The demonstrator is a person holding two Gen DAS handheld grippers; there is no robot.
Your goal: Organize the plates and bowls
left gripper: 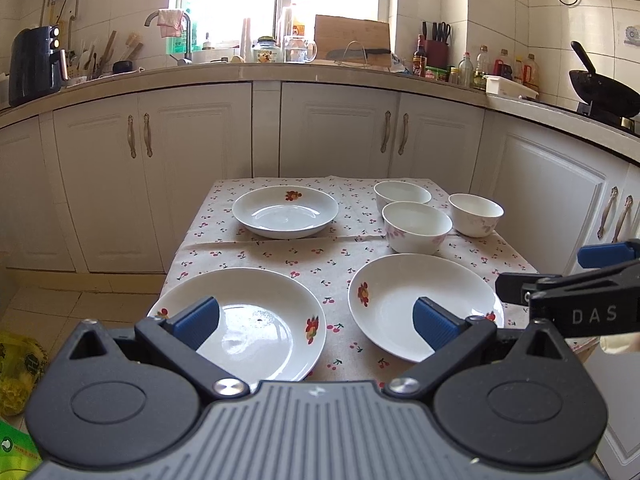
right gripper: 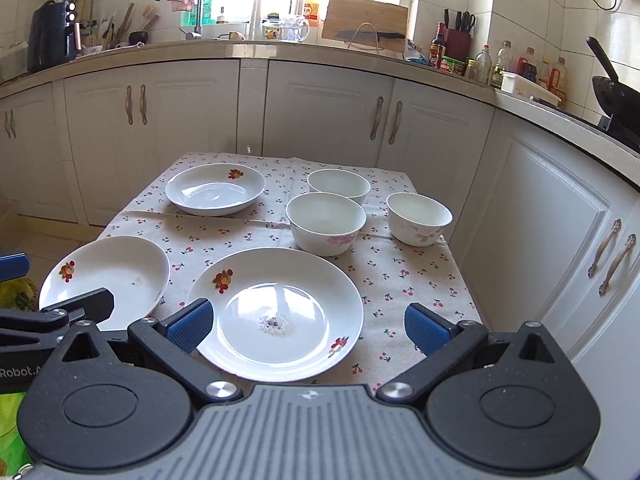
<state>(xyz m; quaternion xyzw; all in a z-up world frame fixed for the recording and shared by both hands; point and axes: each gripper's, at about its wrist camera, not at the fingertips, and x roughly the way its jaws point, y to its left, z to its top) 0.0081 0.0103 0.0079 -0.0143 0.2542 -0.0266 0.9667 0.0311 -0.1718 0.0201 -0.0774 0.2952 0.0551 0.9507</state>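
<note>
White glazed, fruit-printed shallow plates on cherry-print tablecloth [right gripper: 400, 280]: near-left plate [left gripper: 248, 320] just ahead of left gripper [left gripper: 316, 320], near-right plate [right gripper: 276, 312] just ahead of right gripper [right gripper: 308, 324], far plate [right gripper: 216, 189] well beyond. Both sets of jaws spread wide, holding nothing. Round, so no long axis; near rims facing each gripper. Three white bowls [right gripper: 326, 222] clustered far right, clear of both approaches. Likely first: stacking the near plates.

3 white plates [right gripper: 276, 312] with red-orange flower prints, 3 white bowls [right gripper: 326, 222] with faint pink blossoms, cherry-print tablecloth [right gripper: 400, 280]
</note>
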